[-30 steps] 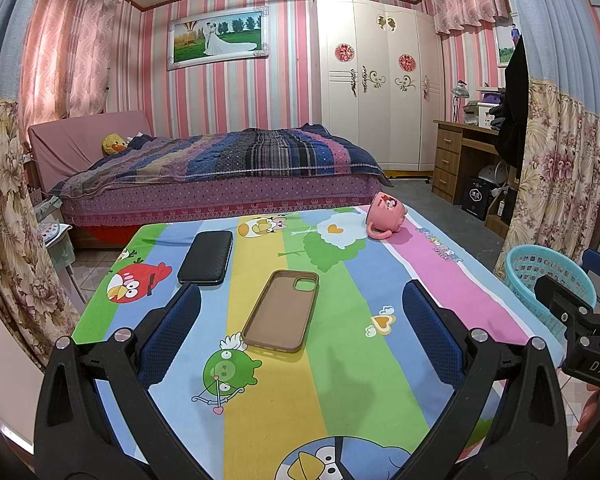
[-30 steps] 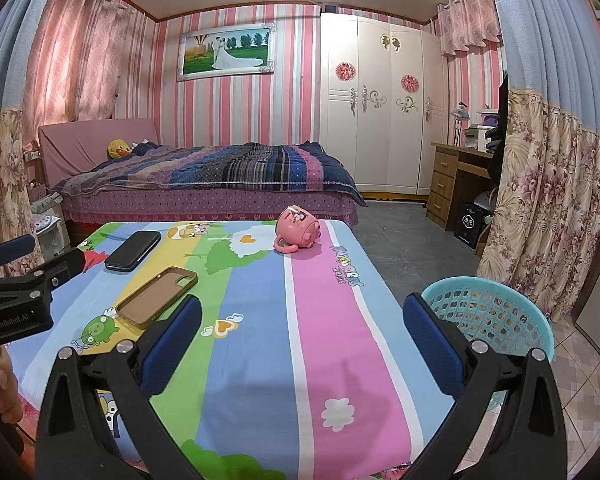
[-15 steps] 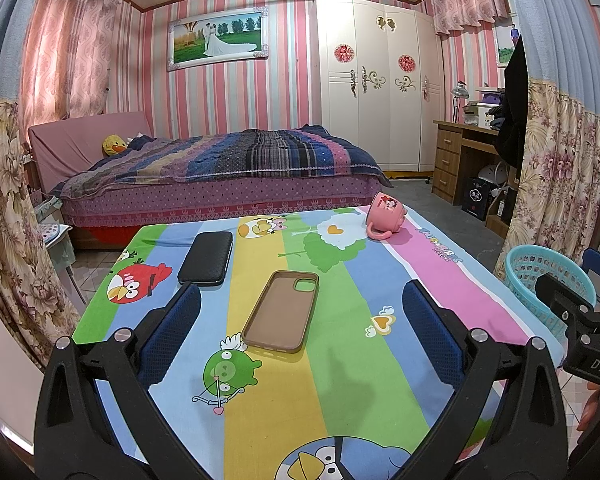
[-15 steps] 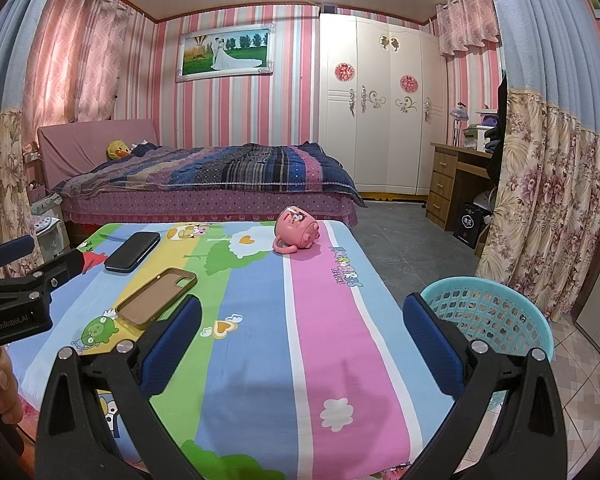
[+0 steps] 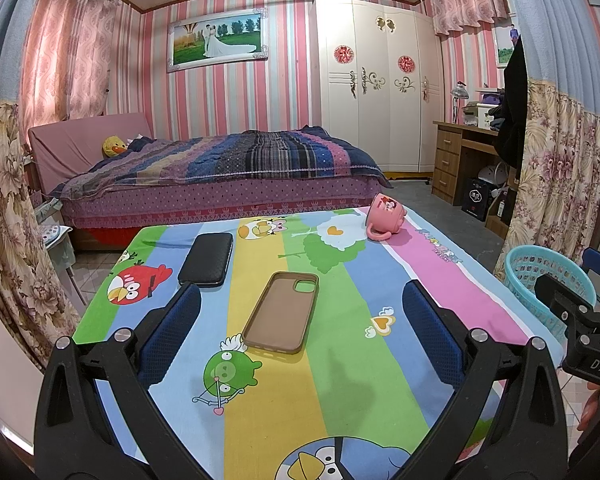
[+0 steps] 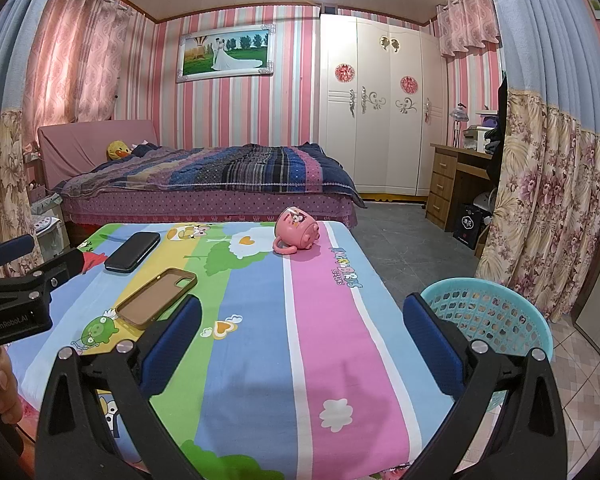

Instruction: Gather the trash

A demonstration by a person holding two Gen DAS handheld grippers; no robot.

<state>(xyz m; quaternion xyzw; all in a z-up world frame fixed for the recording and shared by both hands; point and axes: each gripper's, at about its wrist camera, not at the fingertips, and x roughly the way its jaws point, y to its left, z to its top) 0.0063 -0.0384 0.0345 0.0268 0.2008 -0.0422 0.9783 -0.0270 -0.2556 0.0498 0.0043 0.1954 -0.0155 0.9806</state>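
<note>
Both wrist views low over table (image 5: 440,276), facing bed (image 6: 220,184), right view offset rightward

I see a tan phone case (image 5: 281,311) lying flat, open side up, mid-table toward the left edge | black phone case (image 5: 206,253) flat near the far-left corner | pink mug (image 5: 385,214) tipped on its side at the far edge | teal basket (image 6: 485,317) off the table's right edge.

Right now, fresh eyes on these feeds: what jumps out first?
The bright cartoon-print striped tablecloth dominates. On it, a pink ceramic mug lies tipped on its side at the far edge, a tan phone case lies open side up near the middle, with a black phone case beyond it. A turquoise plastic basket stands on the floor off the table's right edge.
</note>
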